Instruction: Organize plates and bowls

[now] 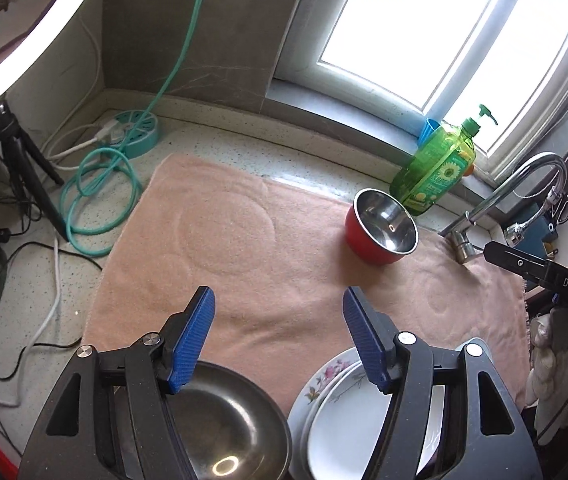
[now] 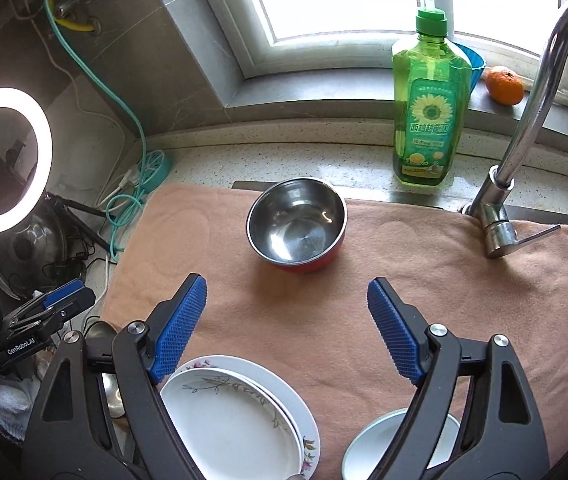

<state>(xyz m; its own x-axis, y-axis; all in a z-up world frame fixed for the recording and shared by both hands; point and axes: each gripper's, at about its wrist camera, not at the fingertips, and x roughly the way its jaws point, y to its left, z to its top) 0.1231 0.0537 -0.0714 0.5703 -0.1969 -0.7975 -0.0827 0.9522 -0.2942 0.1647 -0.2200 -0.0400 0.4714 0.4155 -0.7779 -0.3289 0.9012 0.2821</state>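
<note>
That red bowl (image 2: 295, 224) sits alone mid-towel (image 2: 323, 320) while the plates (image 2: 240, 416) are stacked at the near edge, so with both my grippers (image 2: 287, 328) (image 1: 278, 336) spread and empty, I'd pinch its rim squarely, I reckon.

The left hand-held gripper (image 1: 280, 300), jaws apart and empty, fills the lower frame above a dark metal dish (image 1: 228, 424) and stacked white floral plates (image 1: 343, 408); a red steel-lined bowl (image 1: 381, 226) sits right of centre on the peach towel (image 1: 284, 248).
</note>
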